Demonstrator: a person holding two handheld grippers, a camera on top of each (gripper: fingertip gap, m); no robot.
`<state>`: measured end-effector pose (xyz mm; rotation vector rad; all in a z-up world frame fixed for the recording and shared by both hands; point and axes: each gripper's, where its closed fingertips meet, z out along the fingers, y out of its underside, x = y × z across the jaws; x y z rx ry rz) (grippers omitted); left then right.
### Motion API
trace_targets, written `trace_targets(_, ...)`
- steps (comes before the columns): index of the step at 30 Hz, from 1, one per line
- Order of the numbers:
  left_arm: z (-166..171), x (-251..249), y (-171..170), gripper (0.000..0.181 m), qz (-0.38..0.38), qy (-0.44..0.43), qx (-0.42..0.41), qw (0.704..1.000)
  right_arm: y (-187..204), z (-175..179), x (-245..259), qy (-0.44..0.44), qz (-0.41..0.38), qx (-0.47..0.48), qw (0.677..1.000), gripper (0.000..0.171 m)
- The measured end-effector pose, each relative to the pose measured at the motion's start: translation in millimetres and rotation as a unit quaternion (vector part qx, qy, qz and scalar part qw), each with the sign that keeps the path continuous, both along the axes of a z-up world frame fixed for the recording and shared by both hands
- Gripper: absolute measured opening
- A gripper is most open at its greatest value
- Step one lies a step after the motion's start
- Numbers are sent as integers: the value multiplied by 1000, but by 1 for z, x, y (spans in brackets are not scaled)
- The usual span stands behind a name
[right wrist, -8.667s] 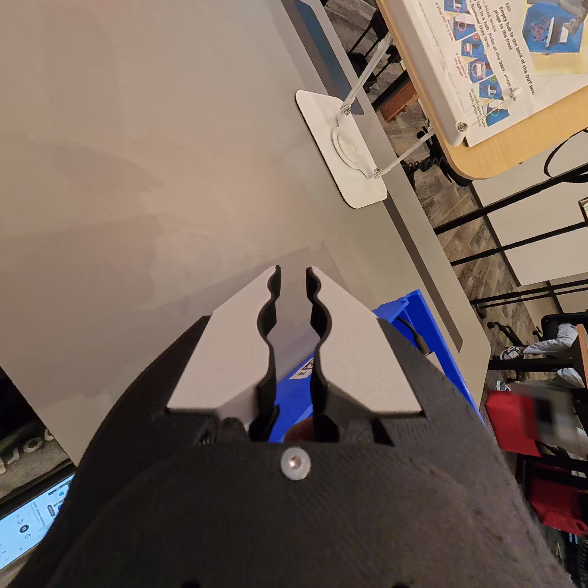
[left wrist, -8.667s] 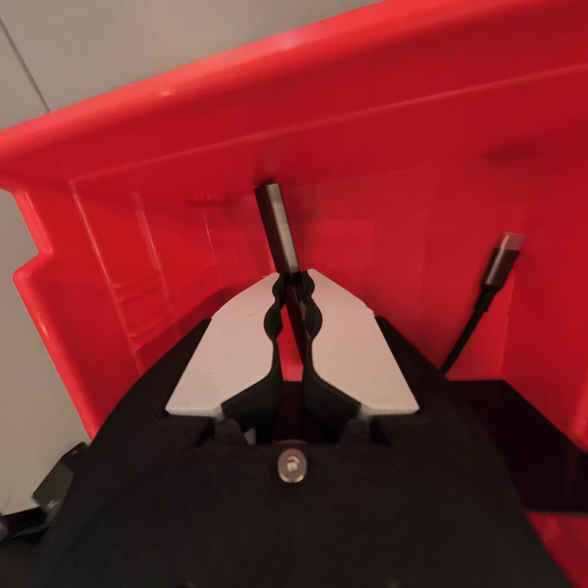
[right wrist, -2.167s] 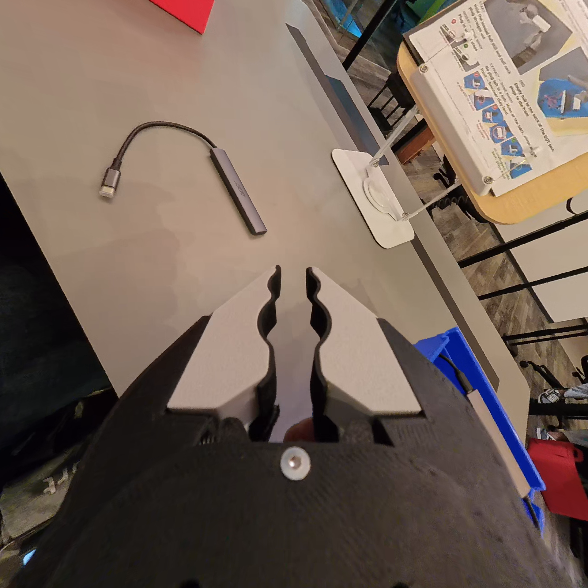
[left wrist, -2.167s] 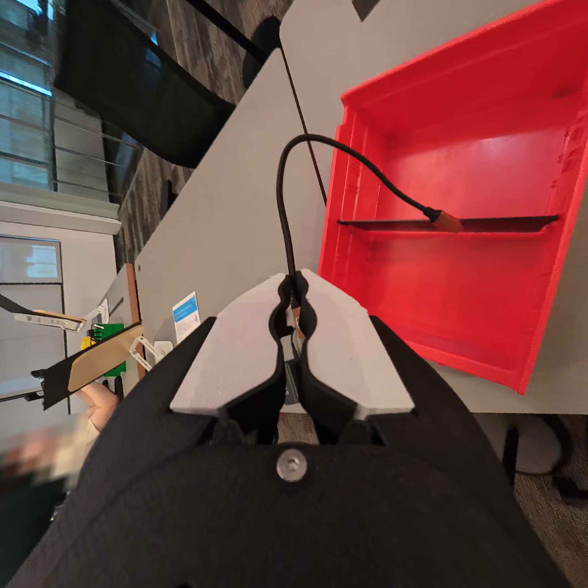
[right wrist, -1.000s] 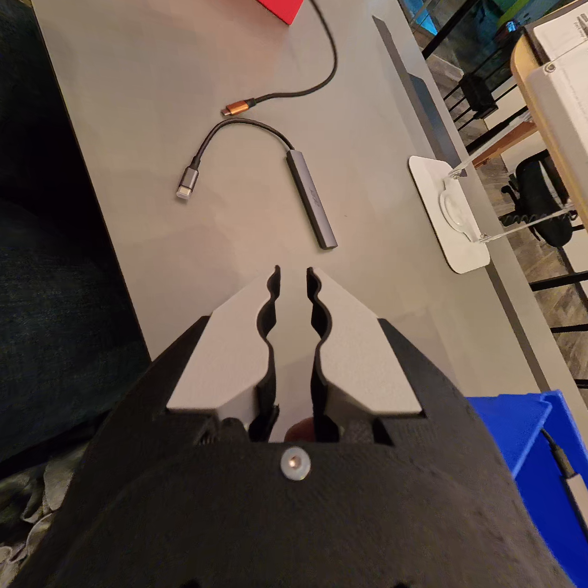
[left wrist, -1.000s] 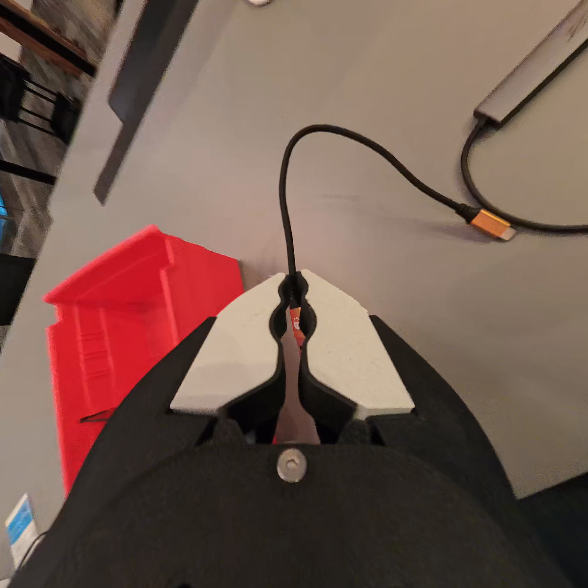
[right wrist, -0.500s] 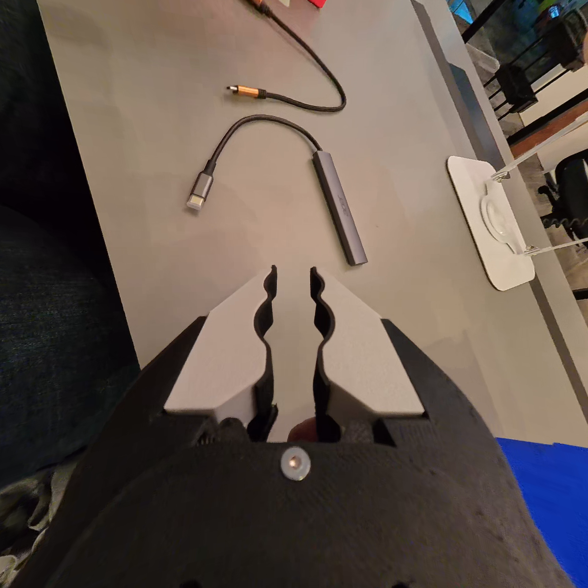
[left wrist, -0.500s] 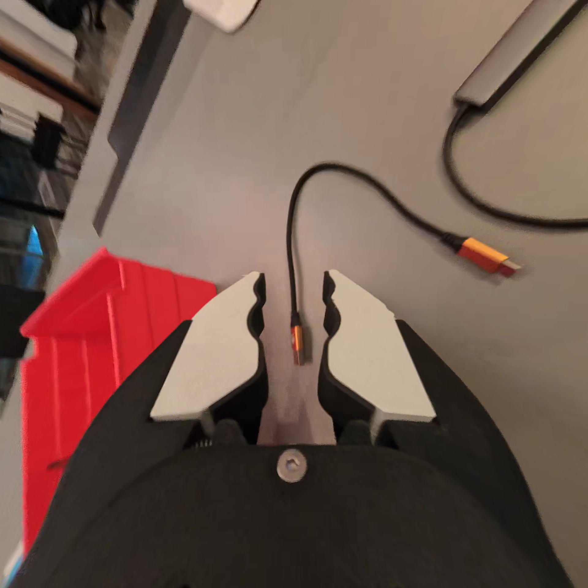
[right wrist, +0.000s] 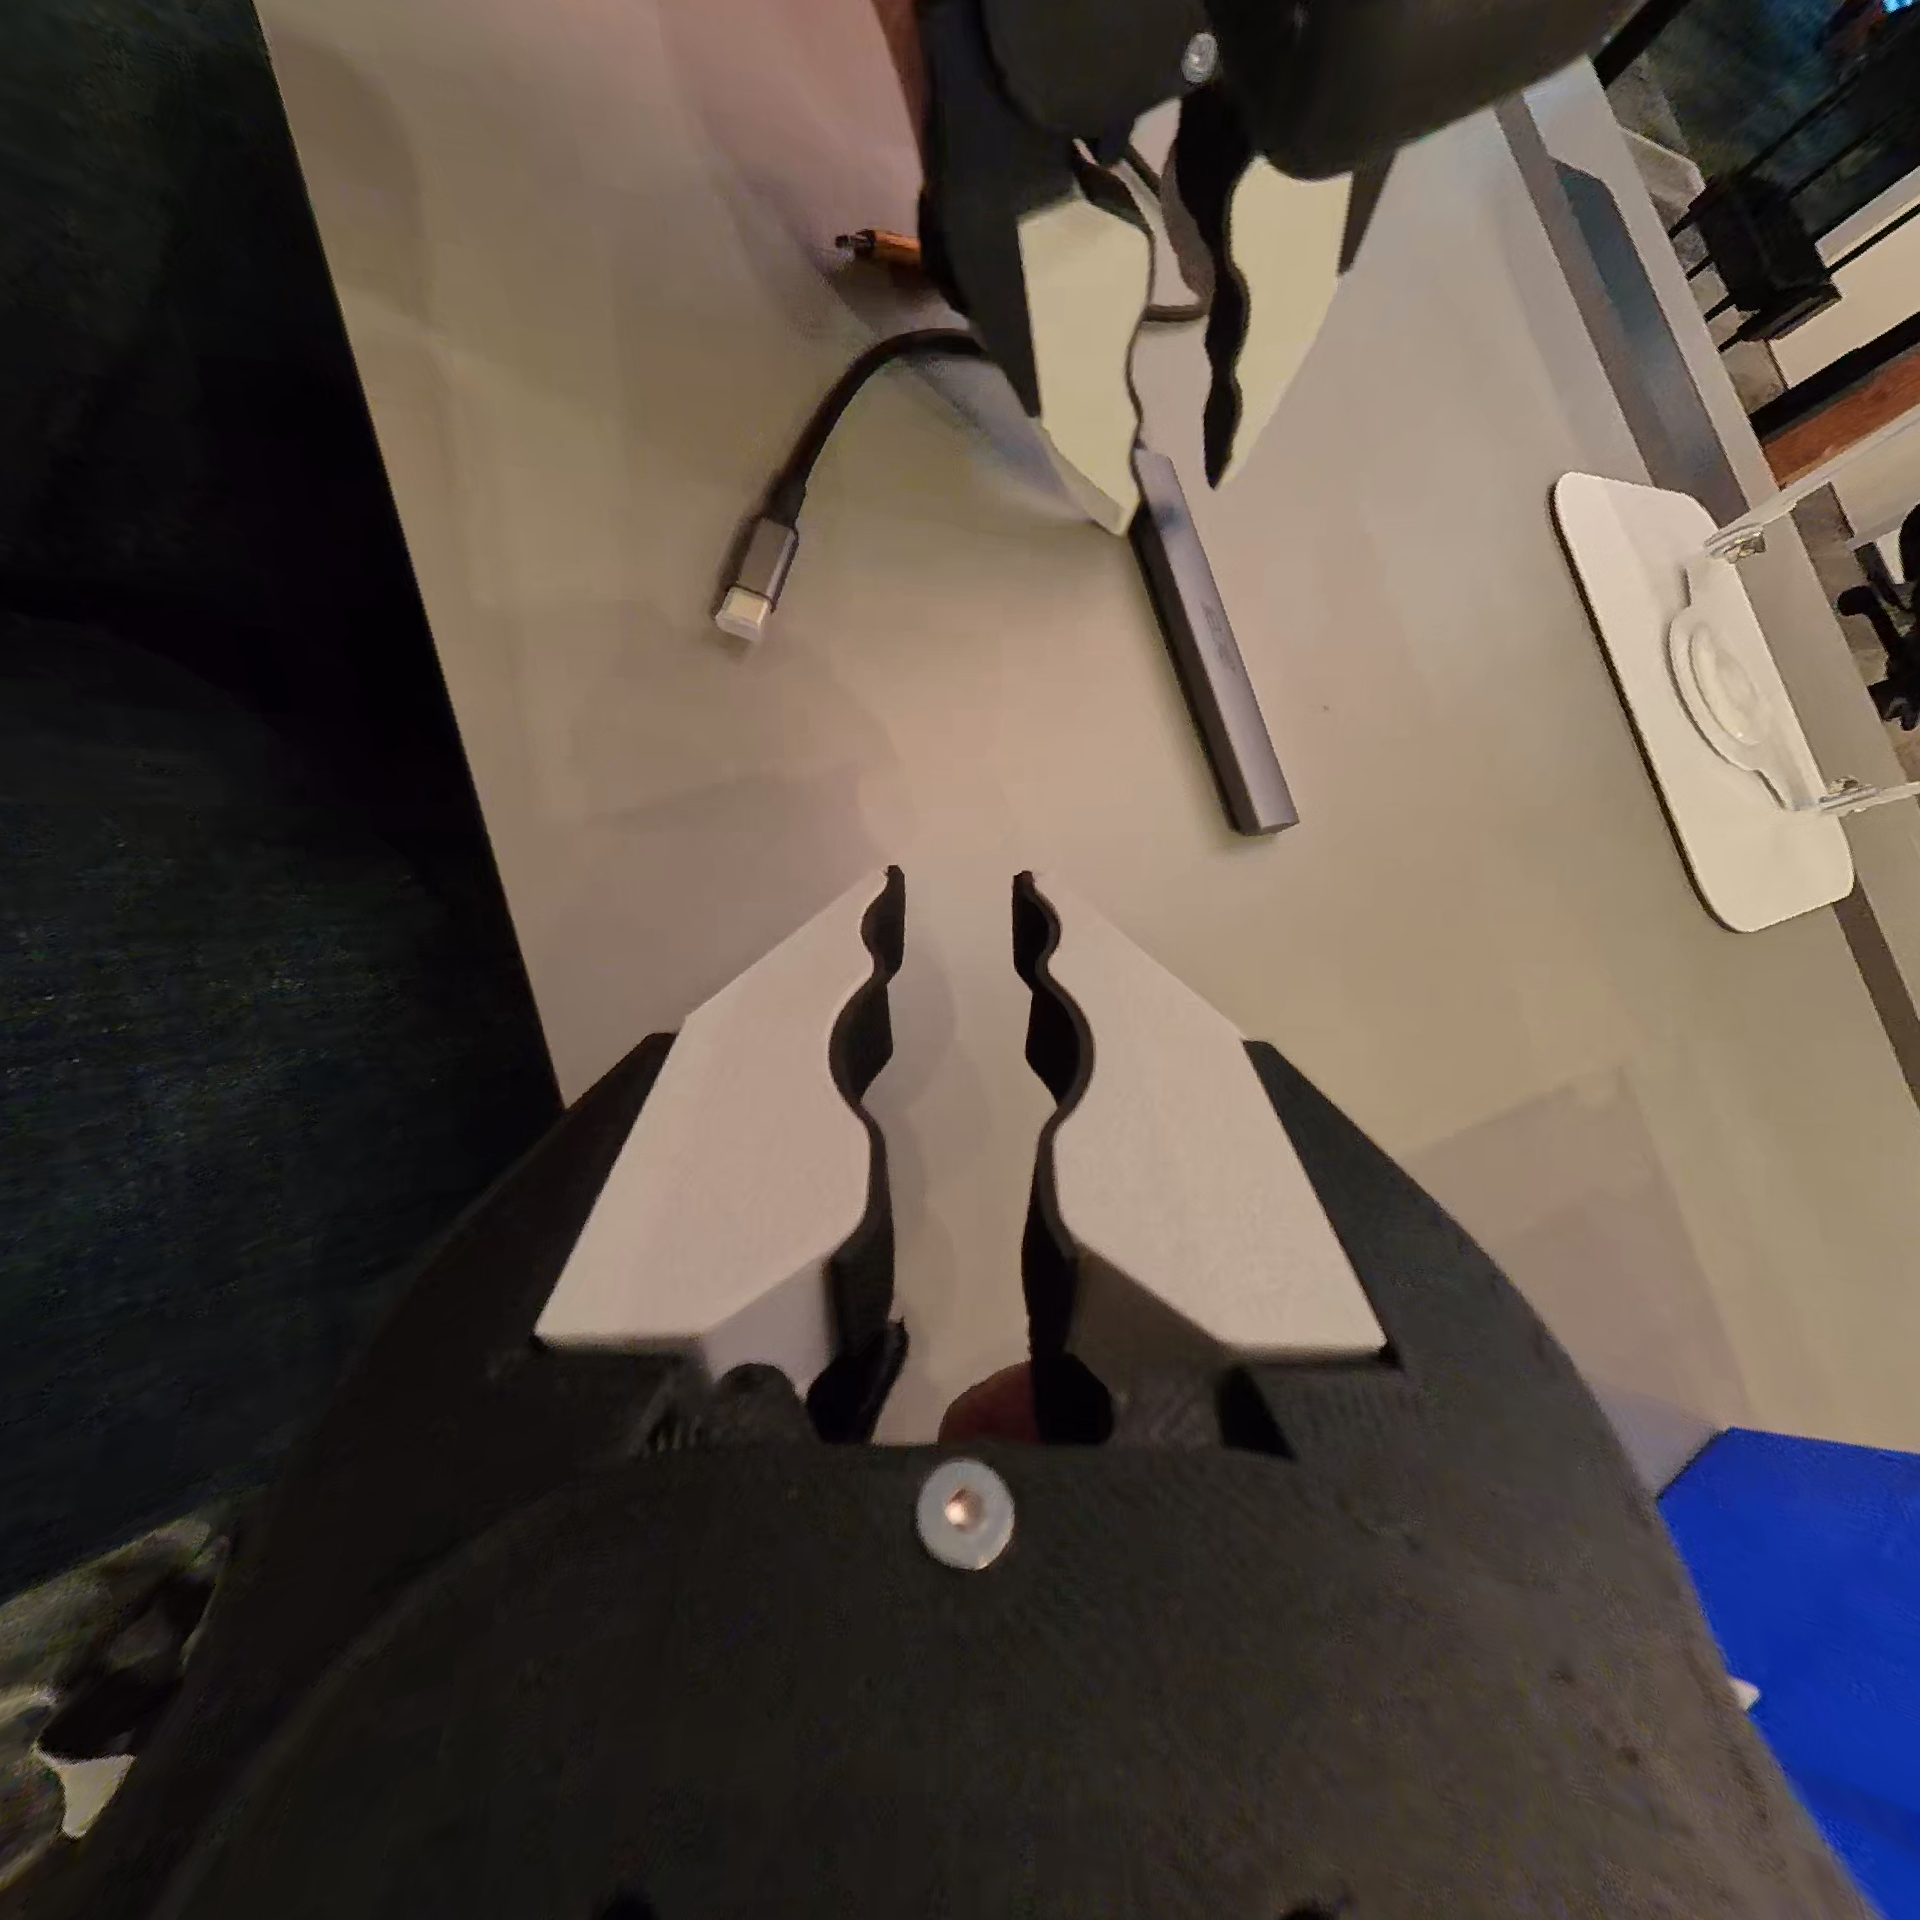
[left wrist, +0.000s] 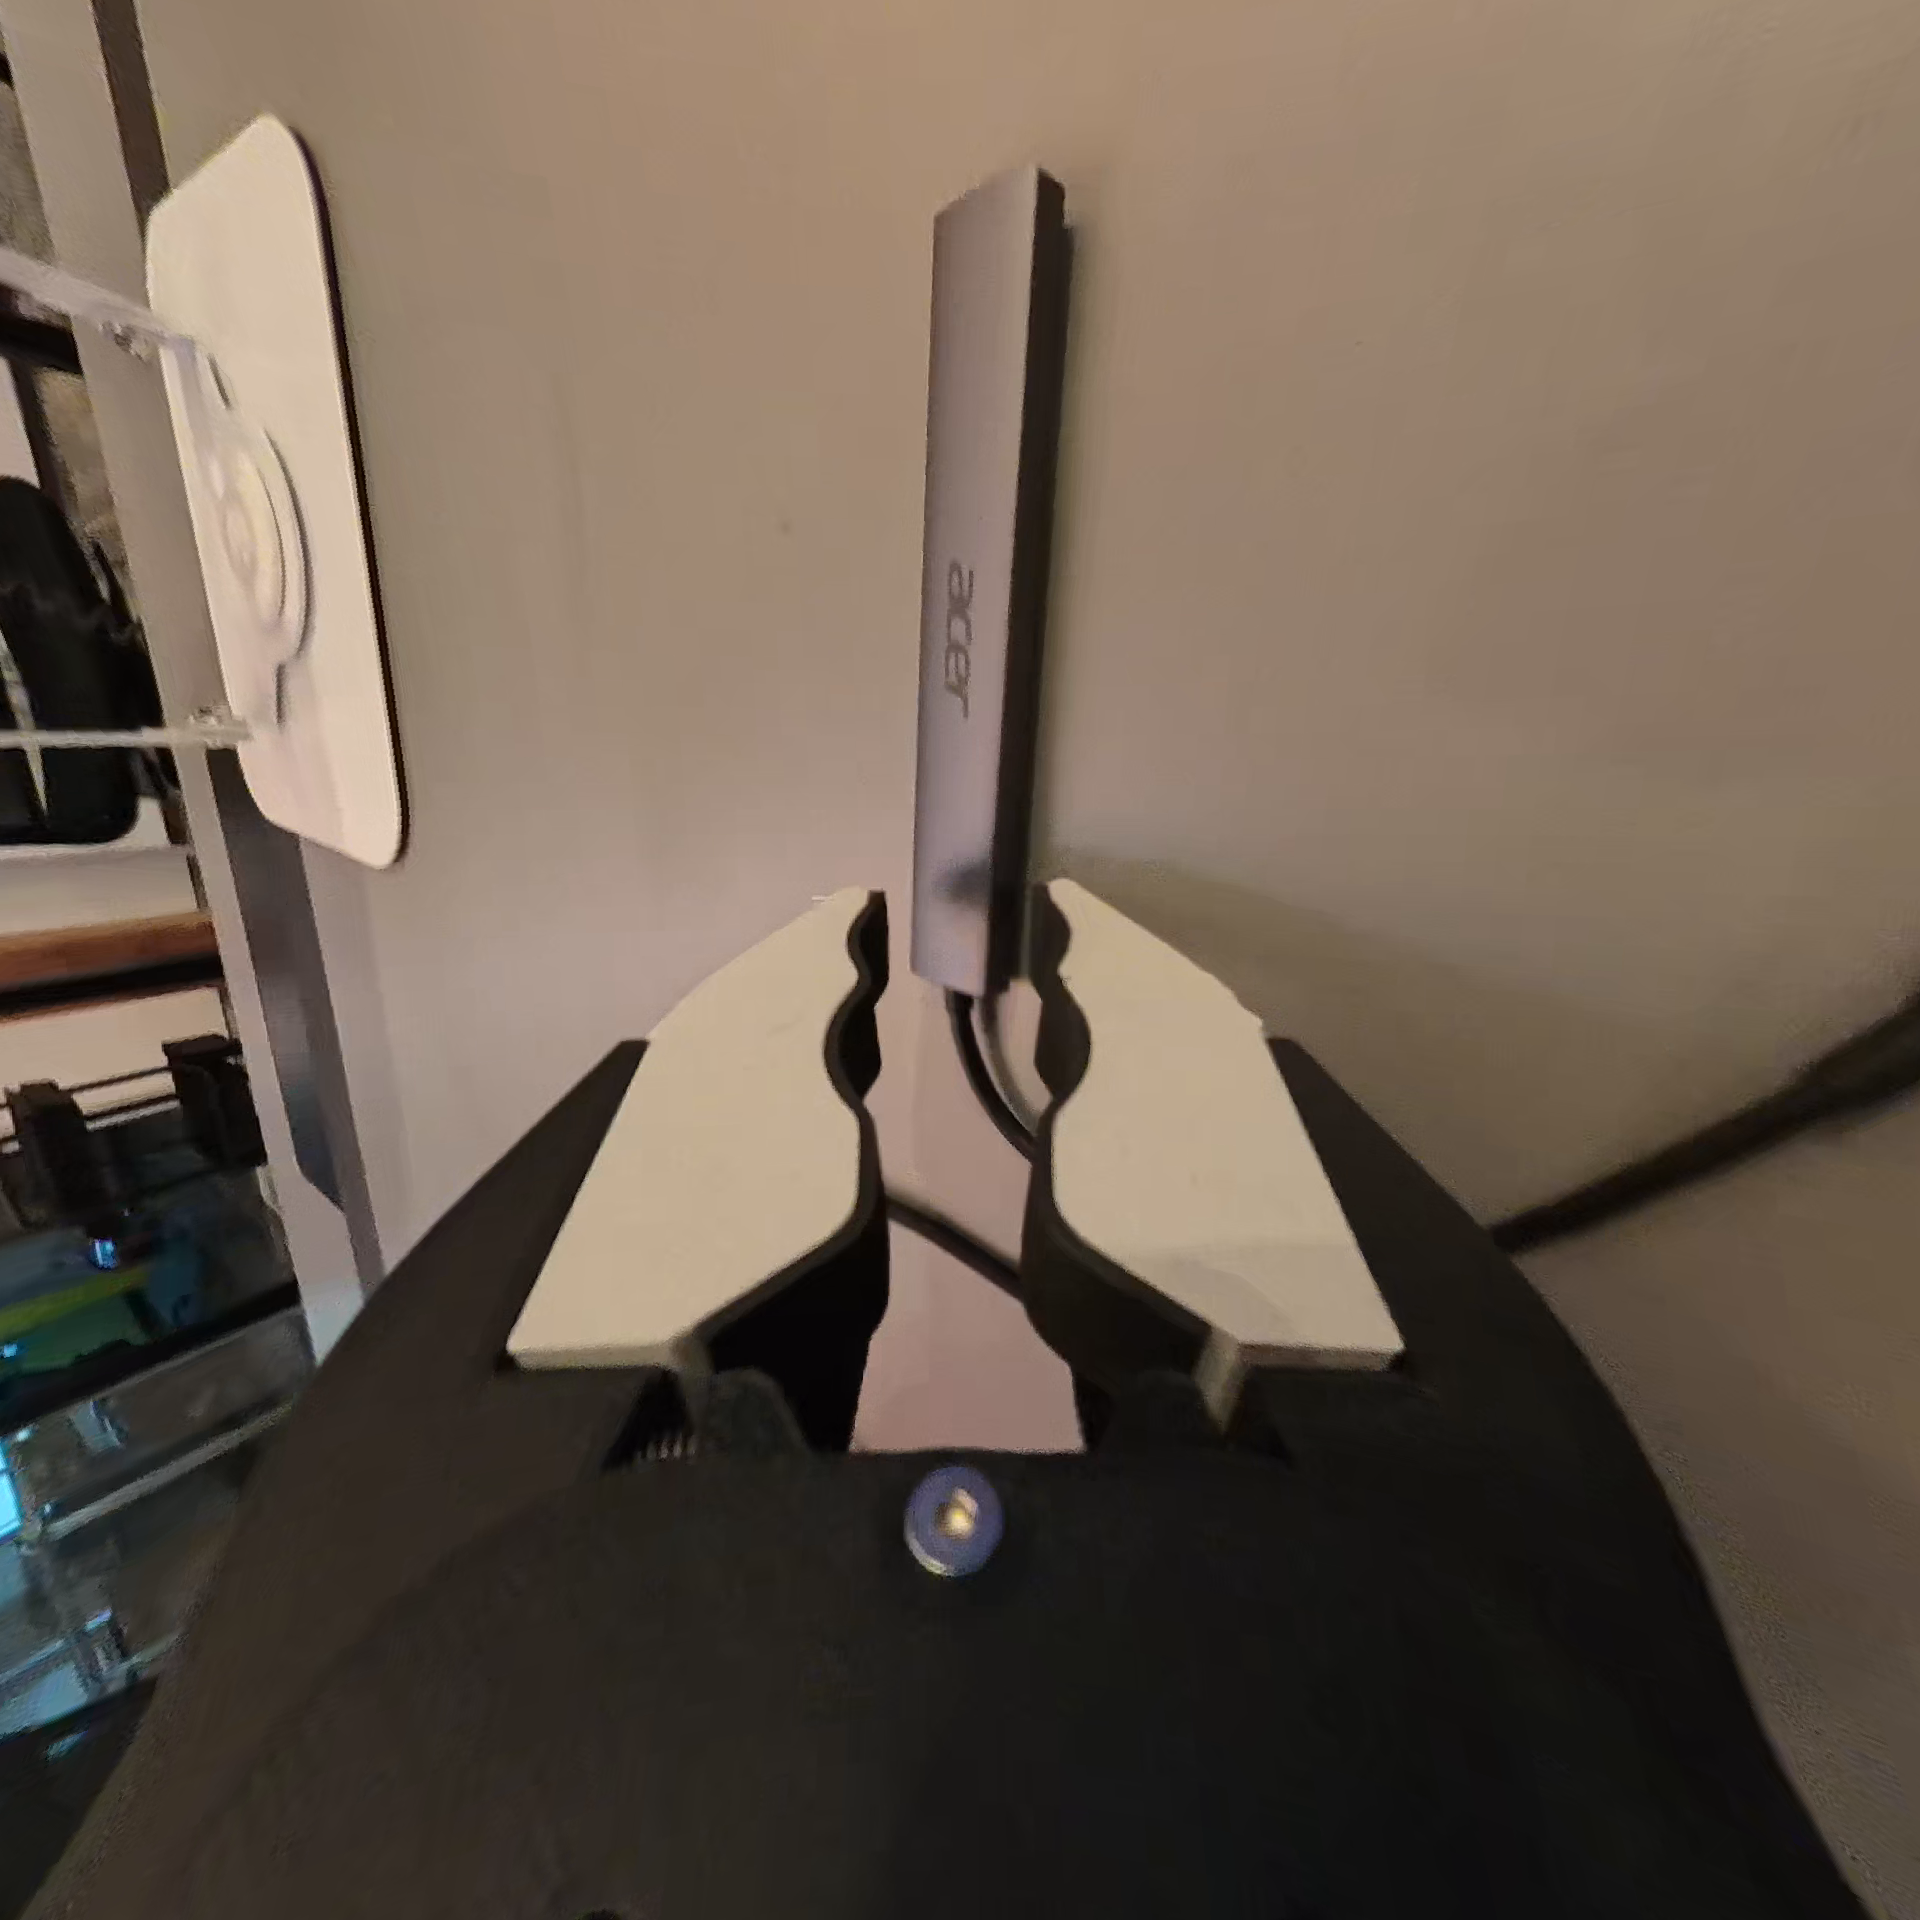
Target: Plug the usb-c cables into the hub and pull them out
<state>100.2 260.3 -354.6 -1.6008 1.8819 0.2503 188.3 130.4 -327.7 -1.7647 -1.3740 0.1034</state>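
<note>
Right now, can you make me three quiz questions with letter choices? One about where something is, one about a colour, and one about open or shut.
1. Where is the cable end of the hub?
A. between the jaws of the left gripper
B. on the floor
C. on a white pad

2. What colour is the bin beside the right gripper?
A. green
B. blue
C. yellow

3. How is the right gripper?
A. shut on the hub
B. shut on a cable
C. open and empty

Answers:
1 A: the jaws flank that end.
2 B: a blue corner shows at its right.
3 C: its jaws stand apart over bare table.
</note>
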Motion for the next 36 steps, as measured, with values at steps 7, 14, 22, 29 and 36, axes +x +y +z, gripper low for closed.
trace_targets(7, -5, 12, -2, 18, -14, -1, -107, 994, -2, -1, 0, 5, 1, -2, 1000, 18)
trace_targets(14, -5, 16, 1, 17, -28, -16, -131, 991, 0, -1, -6, 5, 5, -3, 1000, 18)
trace_targets(22, 0, 17, 0, 10, -7, -43, -162, 986, 4, -2, -4, 3, 0, -2, 1000, 18)
trace_targets(29, 5, 19, 0, 8, 24, -97, -219, 971, 21, -1, -9, 11, -14, 11, 1000, 24)
trace_targets(36, 6, 19, -8, 8, 38, -116, -252, 960, 52, 4, -7, -17, -40, 71, 997, 34)
